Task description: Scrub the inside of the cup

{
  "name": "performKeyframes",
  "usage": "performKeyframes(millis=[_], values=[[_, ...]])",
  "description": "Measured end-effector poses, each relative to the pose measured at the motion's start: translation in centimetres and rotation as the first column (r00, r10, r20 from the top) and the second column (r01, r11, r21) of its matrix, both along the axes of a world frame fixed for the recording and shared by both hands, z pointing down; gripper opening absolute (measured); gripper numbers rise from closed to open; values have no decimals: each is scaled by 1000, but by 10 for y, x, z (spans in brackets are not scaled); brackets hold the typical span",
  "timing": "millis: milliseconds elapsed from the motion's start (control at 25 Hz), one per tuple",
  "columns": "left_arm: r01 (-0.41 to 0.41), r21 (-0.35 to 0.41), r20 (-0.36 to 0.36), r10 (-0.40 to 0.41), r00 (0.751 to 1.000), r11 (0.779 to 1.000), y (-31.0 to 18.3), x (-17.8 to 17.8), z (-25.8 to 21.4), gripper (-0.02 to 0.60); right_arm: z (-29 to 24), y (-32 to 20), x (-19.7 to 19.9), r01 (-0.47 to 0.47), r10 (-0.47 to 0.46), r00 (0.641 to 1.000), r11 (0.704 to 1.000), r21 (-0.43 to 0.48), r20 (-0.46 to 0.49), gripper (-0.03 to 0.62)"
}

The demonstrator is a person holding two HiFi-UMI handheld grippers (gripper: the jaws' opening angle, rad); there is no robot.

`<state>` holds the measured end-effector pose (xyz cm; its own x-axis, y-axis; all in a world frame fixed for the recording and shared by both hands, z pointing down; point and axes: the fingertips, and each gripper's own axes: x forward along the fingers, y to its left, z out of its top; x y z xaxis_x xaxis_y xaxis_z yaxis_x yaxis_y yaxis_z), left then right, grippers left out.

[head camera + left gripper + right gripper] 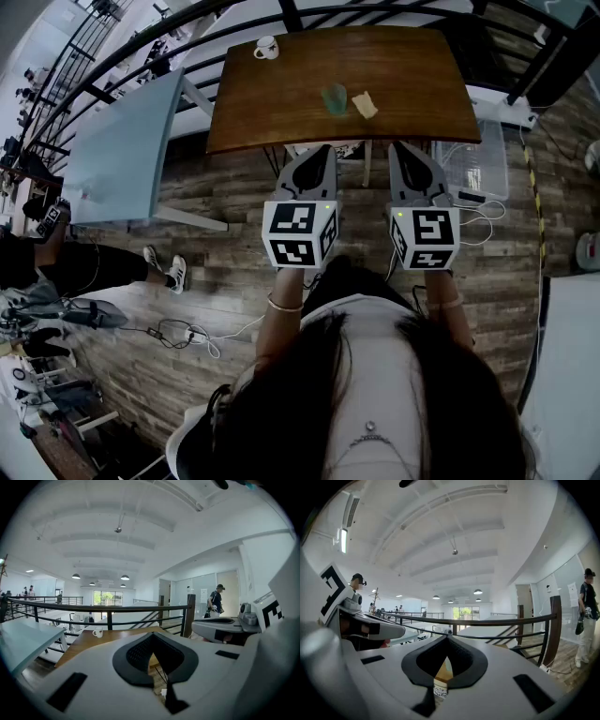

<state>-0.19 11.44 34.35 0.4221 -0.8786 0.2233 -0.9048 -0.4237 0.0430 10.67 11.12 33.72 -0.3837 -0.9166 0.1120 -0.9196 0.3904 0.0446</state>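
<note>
Head view: locate cup [334, 98] upper centre, sponge [365, 105] just right of it. Note left gripper [322, 150] and right gripper [405, 148] closed, empty (well short of both). Open before approach; steady cup first.

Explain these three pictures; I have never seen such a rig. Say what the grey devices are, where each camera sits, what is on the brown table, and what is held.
There is no robot: a person holds a two-jaw gripper in each hand. The downward picture comes from a camera on the person's head and shows the left gripper and the right gripper, each bearing a marker cube. The other two pictures come from cameras riding on the grippers, looking along their jaws. Both pairs of jaws are shut and hold nothing. On the brown table stand a green cup, a tan piece beside it, perhaps a sponge, and a white mug near the far left corner.
</note>
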Motion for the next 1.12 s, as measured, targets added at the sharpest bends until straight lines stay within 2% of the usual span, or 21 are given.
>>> performKeyframes(millis=[280,400,600,760,1120], values=[[-11,-16,-16,10,1000,1000,-26,-8,9,6,10,-24,-6,-1,1,1000,1000,-17,18,32],[-23,-18,-11,22,1000,1000,-46,-12,13,6,14,-40,-8,-2,5,998,999,-40,64,32],[-39,-18,-10,38,999,999,-90,-22,19,6,20,-78,-15,-17,20,998,999,-43,63,32],[-76,-21,-1,76,997,997,-128,-31,22,6,21,-112,-26,-39,43,997,998,-53,67,32],[-157,-23,-44,156,987,987,-184,-37,23,6,29,-169,-33,-110,117,990,989,-98,75,32]])
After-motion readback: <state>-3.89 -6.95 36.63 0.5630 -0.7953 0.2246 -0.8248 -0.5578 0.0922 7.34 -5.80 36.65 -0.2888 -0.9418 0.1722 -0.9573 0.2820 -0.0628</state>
